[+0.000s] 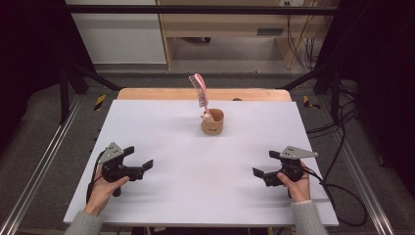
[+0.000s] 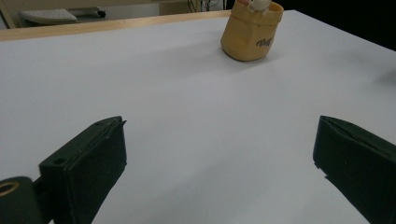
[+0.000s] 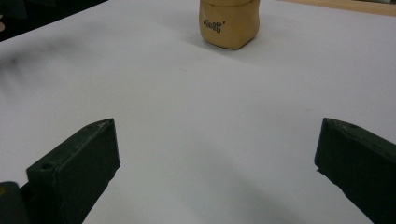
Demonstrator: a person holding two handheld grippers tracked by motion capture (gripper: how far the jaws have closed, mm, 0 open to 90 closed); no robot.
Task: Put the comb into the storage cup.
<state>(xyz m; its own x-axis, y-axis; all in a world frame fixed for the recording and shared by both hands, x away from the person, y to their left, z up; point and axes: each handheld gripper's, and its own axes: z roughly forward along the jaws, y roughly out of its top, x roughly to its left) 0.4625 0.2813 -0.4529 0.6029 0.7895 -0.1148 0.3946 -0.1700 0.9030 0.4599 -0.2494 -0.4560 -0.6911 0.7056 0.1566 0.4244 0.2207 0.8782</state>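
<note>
Starting on the left side of the high view: the left gripper [image 1: 138, 157] sits low over the near-left part of the white table [image 1: 161, 196], hand wrapped round the handle, jaws spread wide with nothing between them — looks like a parked, ready pose more than anything mid-grab. In the left gripper view its two black jaws stand far apart with bare tabletop between, and the camera is aimed up the board at the tan cup [image 2: 252, 31], so I'd guess it's already being lined up on that. Moving to the middle, the cup [image 1: 213, 122] stands upright toward the far edge of the table, well apart from both grippers, with a pink comb [image 1: 199, 90] standing in it, leaning up and to the left, plus something small and pale at the rim that I can't make out. Makes sense as a holder: the comb's teeth end pokes well clear of the rim, so there's plenty to pinch. Over on the right, the right gripper [image 1: 266, 164] mirrors the left one — near-right of the table, jaws released and wide, empty. Its own view also points at the cup [image 3: 229, 23], dead ahead. My read is either hand could go in, one probably steadying the cup.
</note>
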